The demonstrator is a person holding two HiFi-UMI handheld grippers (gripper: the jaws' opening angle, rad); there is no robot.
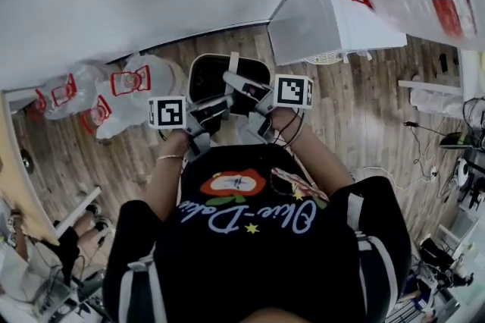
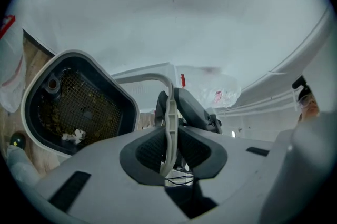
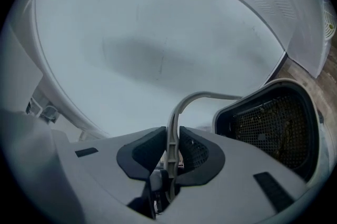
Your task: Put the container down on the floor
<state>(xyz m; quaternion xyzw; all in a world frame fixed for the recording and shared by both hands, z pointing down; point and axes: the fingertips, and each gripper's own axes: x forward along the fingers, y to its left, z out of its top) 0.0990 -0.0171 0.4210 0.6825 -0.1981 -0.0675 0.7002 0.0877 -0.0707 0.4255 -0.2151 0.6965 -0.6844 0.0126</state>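
Note:
The container (image 1: 214, 76) is a dark bin with a white rim and a mesh insert, hanging over the wooden floor in front of the person. A thin white handle (image 2: 169, 112) arches from it. My left gripper (image 2: 169, 140) is shut on this handle, with the bin's open mouth (image 2: 79, 107) at its left. My right gripper (image 3: 171, 150) is shut on the same handle (image 3: 181, 107), and the bin (image 3: 274, 128) shows at its right. In the head view the left gripper (image 1: 216, 113) and right gripper (image 1: 244, 90) meet just at the bin's near edge.
A white boxy appliance (image 1: 333, 10) stands at the upper right. Clear plastic bags with red print (image 1: 114, 94) lie on the floor at the left. A white wall fills the far side. Cables (image 1: 424, 132) and gear lie at the right, over wooden floor (image 1: 364, 124).

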